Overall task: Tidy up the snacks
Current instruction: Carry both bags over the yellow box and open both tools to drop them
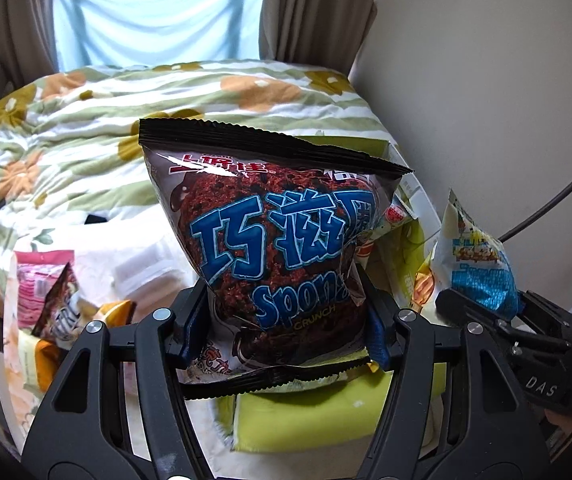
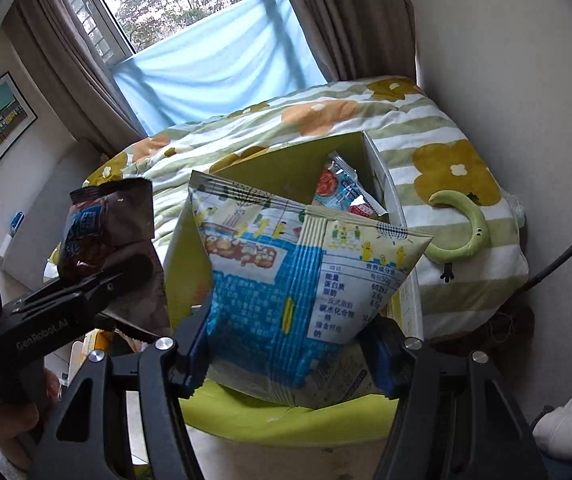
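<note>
My left gripper [image 1: 288,328] is shut on a dark brown snack bag [image 1: 277,240] with blue lettering, held upright by its lower part. The same bag [image 2: 101,224] and the left gripper [image 2: 97,280] show at the left of the right wrist view. My right gripper [image 2: 290,356] is shut on a white and blue snack bag [image 2: 298,280] with its nutrition table facing me. That bag [image 1: 478,264] and the right gripper [image 1: 482,308] appear at the right of the left wrist view. Both bags hang over an open green box [image 2: 281,172] that holds several small packets [image 2: 342,192].
The box stands on a bed with a green-striped flower quilt [image 1: 85,128]. Loose snack packets [image 1: 45,292] lie to the left of the box. A green plush toy [image 2: 466,232] rests on the quilt at the right. A wall [image 1: 486,80] runs along the right, curtains and a window behind.
</note>
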`<state>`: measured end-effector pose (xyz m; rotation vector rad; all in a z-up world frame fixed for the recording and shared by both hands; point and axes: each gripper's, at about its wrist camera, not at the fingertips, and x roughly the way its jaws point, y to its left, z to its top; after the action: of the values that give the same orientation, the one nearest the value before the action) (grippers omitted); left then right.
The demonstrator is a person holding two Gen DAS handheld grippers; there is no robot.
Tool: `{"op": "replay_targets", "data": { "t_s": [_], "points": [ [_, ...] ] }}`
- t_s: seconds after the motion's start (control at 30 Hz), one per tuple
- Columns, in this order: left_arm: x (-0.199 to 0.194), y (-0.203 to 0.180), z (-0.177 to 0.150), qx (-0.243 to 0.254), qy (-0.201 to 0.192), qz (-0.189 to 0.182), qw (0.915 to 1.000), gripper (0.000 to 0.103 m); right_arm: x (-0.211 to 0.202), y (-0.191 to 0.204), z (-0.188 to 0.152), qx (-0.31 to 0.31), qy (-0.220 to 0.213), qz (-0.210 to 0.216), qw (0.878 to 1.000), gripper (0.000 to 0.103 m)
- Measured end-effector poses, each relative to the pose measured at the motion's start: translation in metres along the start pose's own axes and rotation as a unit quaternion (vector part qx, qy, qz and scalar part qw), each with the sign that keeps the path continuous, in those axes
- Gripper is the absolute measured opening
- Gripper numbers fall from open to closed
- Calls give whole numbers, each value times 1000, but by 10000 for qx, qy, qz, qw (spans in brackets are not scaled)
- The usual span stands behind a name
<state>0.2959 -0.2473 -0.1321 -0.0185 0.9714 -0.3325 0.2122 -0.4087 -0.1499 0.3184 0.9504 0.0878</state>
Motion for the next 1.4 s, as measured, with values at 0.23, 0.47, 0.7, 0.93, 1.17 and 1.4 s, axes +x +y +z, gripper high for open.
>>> {"op": "replay_targets", "data": {
  "t_s": [0.23, 0.47, 0.7, 0.93, 1.17, 1.4],
  "points": [
    [36, -3, 30, 167, 189, -87, 9996, 59, 14, -17, 10, 265, 107, -89, 9996, 60],
    [63, 6, 52, 51, 370, -285, 9989, 97, 25, -21, 16, 522, 164, -163, 9984, 60],
    [55, 18, 43, 165, 389, -322, 9986, 102, 28, -18, 17, 601, 185, -274, 9976, 60],
    [38, 30, 20, 260, 472, -198, 9984, 102, 29, -12, 23, 421, 219, -383, 9981, 60],
    [25, 43, 6, 115, 417, -78, 9990, 102, 44, -5, 32, 261, 436, -349, 9981, 60],
    [7, 57, -8, -24, 299, 121, 9995, 102, 47, 7, 27, 57, 408, -195, 9990, 101]
  ]
}}
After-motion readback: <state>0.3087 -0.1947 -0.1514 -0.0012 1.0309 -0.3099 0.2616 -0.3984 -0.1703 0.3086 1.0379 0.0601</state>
